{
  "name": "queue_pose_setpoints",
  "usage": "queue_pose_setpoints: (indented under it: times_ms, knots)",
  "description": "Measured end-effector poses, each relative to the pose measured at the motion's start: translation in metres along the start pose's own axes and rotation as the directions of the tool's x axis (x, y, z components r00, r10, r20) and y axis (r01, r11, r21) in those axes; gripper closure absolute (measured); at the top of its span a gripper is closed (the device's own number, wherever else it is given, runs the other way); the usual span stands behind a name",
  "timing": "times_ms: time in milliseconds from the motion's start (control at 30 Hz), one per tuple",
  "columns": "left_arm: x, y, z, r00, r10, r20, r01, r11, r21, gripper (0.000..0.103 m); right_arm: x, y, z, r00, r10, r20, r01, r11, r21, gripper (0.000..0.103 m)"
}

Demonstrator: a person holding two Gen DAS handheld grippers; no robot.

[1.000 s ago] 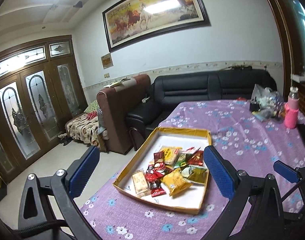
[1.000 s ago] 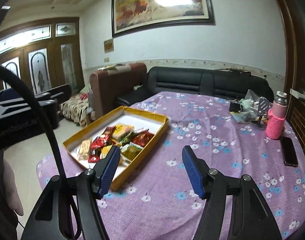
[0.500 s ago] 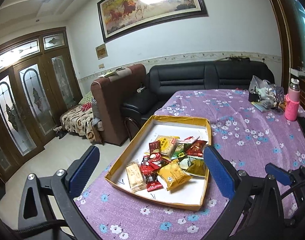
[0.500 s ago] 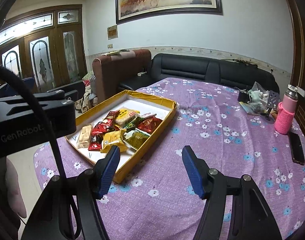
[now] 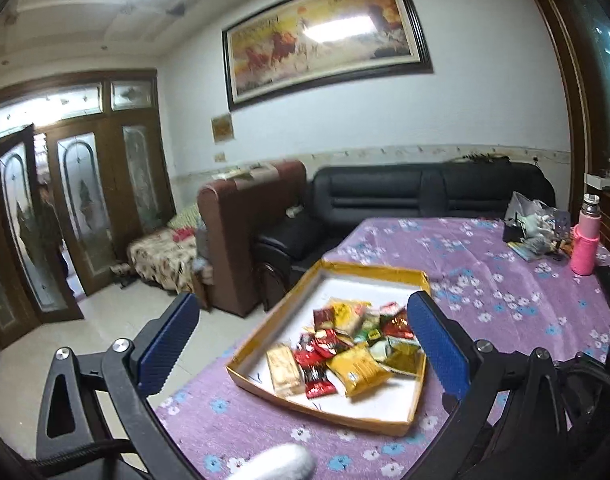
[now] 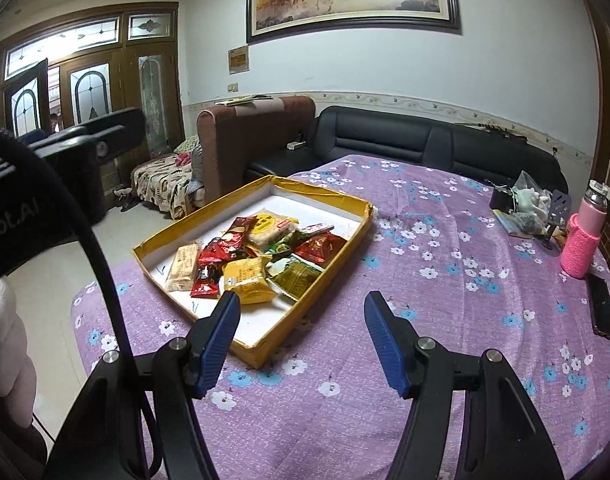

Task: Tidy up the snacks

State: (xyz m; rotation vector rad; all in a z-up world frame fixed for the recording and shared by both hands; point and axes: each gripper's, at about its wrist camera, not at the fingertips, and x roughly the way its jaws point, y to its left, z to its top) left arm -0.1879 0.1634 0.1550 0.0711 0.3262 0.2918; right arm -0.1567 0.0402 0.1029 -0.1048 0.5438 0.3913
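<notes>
A shallow yellow cardboard tray [image 5: 379, 270] [image 6: 209, 210] lies on the purple flowered tablecloth and holds a heap of several snack packets [image 5: 345, 344] [image 6: 261, 252]: red, yellow, green and beige wrappers. My left gripper [image 5: 301, 338] is open and empty, held above the table's near edge with the tray between its fingers in view. My right gripper [image 6: 303, 322] is open and empty, above the cloth just right of the tray's near corner. The left gripper's body shows at the left of the right wrist view [image 6: 33, 184].
A pink bottle [image 6: 583, 240] [image 5: 585, 236], a black phone [image 6: 601, 306] and a pile of small items with a plastic bag [image 6: 525, 208] sit at the table's far right. A black sofa [image 6: 405, 148] and a brown armchair [image 6: 241, 140] stand behind the table.
Both grippers have shifted relative to the table; the tray sits closer and lower in the right wrist view. The jaws stay open and the snacks have not moved.
</notes>
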Motion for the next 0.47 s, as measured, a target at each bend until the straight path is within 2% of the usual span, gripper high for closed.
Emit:
queue_pose_setpoints:
  times_ms: [233,467]
  knots:
    - [0.019,0.007,-0.005,0.995,-0.018,-0.096,0.015,1.000,-0.027,0.000,0.001,0.008,-0.002,1.000,0.020,-0.008,-0.020,0.999,-0.025,0.039]
    - [0.026,0.000,-0.014,0.987,-0.027,-0.158,0.027,1.000,-0.001,0.000,0.004,0.011,-0.003,0.999,0.042,-0.015,-0.042,0.999,-0.024,0.039]
